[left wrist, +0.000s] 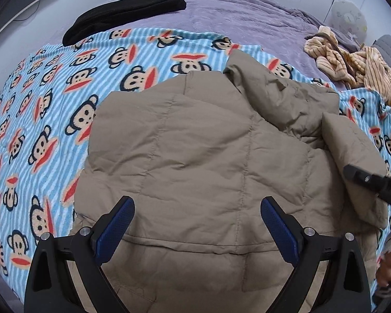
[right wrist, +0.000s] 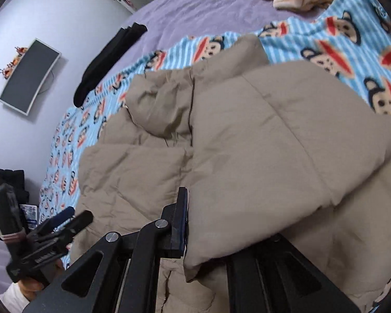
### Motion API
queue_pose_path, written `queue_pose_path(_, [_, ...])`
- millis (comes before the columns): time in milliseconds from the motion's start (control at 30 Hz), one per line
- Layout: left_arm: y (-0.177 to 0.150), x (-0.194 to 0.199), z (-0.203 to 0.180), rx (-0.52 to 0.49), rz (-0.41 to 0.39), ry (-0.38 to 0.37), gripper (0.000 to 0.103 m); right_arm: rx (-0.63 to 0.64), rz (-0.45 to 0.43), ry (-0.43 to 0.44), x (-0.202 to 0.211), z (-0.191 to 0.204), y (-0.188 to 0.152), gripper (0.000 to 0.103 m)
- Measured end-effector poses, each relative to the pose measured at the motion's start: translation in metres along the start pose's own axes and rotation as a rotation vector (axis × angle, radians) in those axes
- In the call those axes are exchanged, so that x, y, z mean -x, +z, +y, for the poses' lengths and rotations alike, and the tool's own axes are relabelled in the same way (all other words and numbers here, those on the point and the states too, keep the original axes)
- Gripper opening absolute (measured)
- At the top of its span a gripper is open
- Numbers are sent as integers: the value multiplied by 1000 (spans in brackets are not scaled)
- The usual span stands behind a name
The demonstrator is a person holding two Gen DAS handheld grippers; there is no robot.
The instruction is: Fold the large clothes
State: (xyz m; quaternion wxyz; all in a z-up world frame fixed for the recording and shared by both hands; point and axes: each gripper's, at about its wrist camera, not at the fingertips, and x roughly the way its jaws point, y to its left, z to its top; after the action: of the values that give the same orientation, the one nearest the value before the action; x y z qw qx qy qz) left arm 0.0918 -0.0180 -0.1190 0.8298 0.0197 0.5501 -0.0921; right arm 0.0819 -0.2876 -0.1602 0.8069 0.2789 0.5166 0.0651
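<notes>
Tan quilted jacket (left wrist: 195, 151); blue-striped monkey-print blanket (left wrist: 52, 120); purple bedspread (left wrist: 234, 13); black garment (left wrist: 125, 13), maybe knit.

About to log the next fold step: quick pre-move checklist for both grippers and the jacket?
1. Right gripper shut on the sleeve: ok.
2. Left gripper open over the puffer jacket, holding nothing: ok.
3. Sleeve carried across the jacket body: ok, partly folded over.
4. Hood flat: not ok, bunched.
5. Monkey-print blanket beside the jacket free for folding: ok.
6. Striped clothes clear of the jacket: ok, apart at the far corner.
</notes>
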Motion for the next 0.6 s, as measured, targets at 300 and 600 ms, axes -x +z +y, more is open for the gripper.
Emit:
queue_pose_path(300, [2,-20,-6,-6,31,-47,98,-76,69,-65,-15,-18,-7,12])
queue_pose_path(600, [13,-22,-19,-28,30,-106,98,-314,-120,18,51,-50,-9,65])
